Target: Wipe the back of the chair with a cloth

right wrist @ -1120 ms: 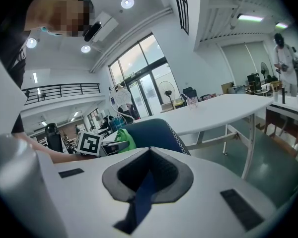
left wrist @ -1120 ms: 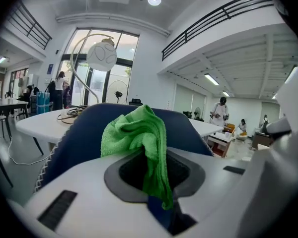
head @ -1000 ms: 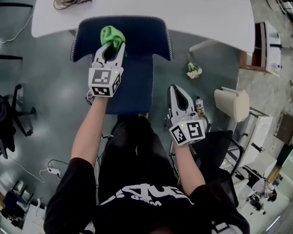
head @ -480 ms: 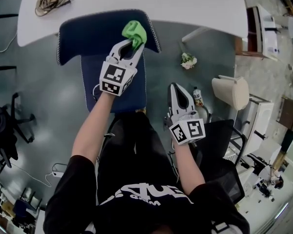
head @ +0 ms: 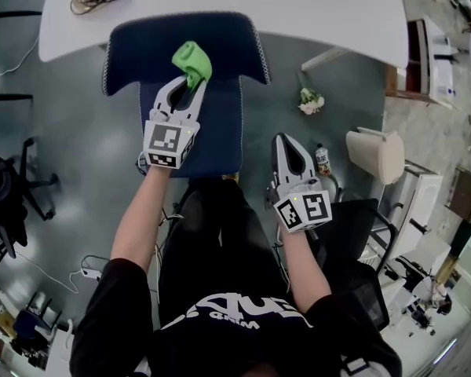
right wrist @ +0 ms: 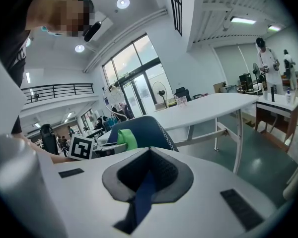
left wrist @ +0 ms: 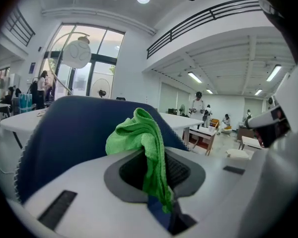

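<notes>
The left gripper (head: pixel 187 85) is clenching its jaws on the cloth (head: pixel 191 59). A green wad is bulging out past the tips and pressing against the chair back (head: pixel 137 49), near the middle of its wide upper part. The right gripper (head: pixel 285 143) is hanging idle beside the back's lower right edge, with its jaws closed together on nothing, well apart from the cloth.

I am judging the wiping to be under way, with passes toward both upper corners and down the narrow lower part probably waiting to be made. To do it well, the wad should be lying flat on the fabric so the jaw tips are not scraping it. Tilting the gripper until the cloth is leading seems wise, with even pressure and overlapping strokes. The chair may be rolling or swivelling under the push, so the idle gripper could be steadying the right edge.

Room is lying open to the left and downward. The top edge is sitting just beside the white surface (head: pixel 298 6), so strokes there are needing to stop short. To the right, a bin (head: pixel 374 154) is standing clear of the back.
</notes>
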